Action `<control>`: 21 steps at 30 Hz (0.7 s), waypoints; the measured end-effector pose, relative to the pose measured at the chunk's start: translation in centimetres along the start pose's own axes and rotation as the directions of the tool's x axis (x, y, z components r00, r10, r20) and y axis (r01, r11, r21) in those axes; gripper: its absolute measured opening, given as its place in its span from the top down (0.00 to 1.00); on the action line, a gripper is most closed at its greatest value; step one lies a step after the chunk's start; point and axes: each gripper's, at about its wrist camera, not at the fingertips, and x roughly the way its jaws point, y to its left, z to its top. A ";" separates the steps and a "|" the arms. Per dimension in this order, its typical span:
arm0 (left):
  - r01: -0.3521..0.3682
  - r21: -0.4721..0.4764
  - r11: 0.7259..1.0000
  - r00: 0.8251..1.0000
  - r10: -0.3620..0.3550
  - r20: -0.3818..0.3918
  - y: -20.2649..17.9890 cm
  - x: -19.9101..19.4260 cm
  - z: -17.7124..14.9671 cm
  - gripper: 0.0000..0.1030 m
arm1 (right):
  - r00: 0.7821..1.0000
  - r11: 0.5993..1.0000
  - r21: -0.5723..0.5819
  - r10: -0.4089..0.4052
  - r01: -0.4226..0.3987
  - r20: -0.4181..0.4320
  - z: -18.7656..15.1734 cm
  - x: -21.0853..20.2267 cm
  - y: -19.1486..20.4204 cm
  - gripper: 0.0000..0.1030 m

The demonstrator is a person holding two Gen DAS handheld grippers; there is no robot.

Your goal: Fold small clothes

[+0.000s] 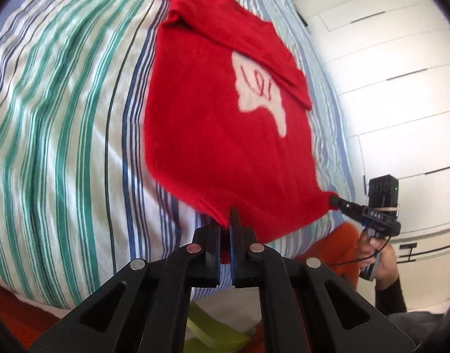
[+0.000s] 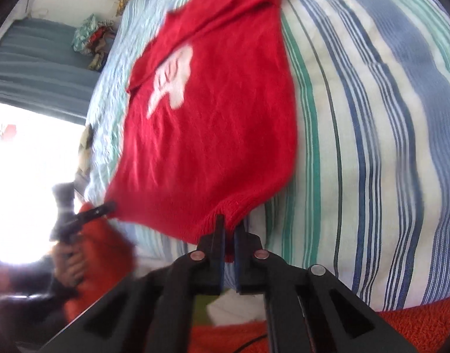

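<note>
A small red knitted sweater [image 1: 213,123] with a white motif lies spread on a striped bed cover [image 1: 63,117]; one sleeve is folded across its chest. My left gripper [image 1: 228,220] is shut on the sweater's hem at its near left corner. The right gripper [image 1: 335,200] pinches the other hem corner at the right in the left wrist view. In the right wrist view the same sweater [image 2: 213,135] fills the middle, my right gripper [image 2: 229,226] is shut on its ribbed hem, and the left gripper [image 2: 108,207] grips the far left corner.
White cupboard doors [image 1: 386,88] stand to the right of the bed. A pile of clothes [image 2: 92,39] lies beyond the bed by a blue curtain. An orange fabric [image 2: 416,323] sits below the bed's edge. A person's hand [image 1: 378,261] holds the right gripper's handle.
</note>
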 end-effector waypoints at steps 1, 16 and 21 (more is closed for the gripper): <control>0.011 0.001 1.000 0.999 -0.011 0.040 -0.3 -0.5 1.5 0.98 | 0.999 1.000 -0.003 0.020 -0.020 0.044 0.8 -0.7 0.2 0.96; -0.161 -0.067 0.985 0.944 0.173 0.282 0.1 6.5 29.9 0.96 | 0.870 0.988 -0.087 -0.072 0.131 0.488 27.6 1.3 5.7 0.96; -0.293 -0.116 0.949 0.915 0.313 0.254 1.9 8.0 32.6 0.37 | 0.856 0.982 -0.011 -0.158 0.188 0.492 31.8 3.9 3.3 0.86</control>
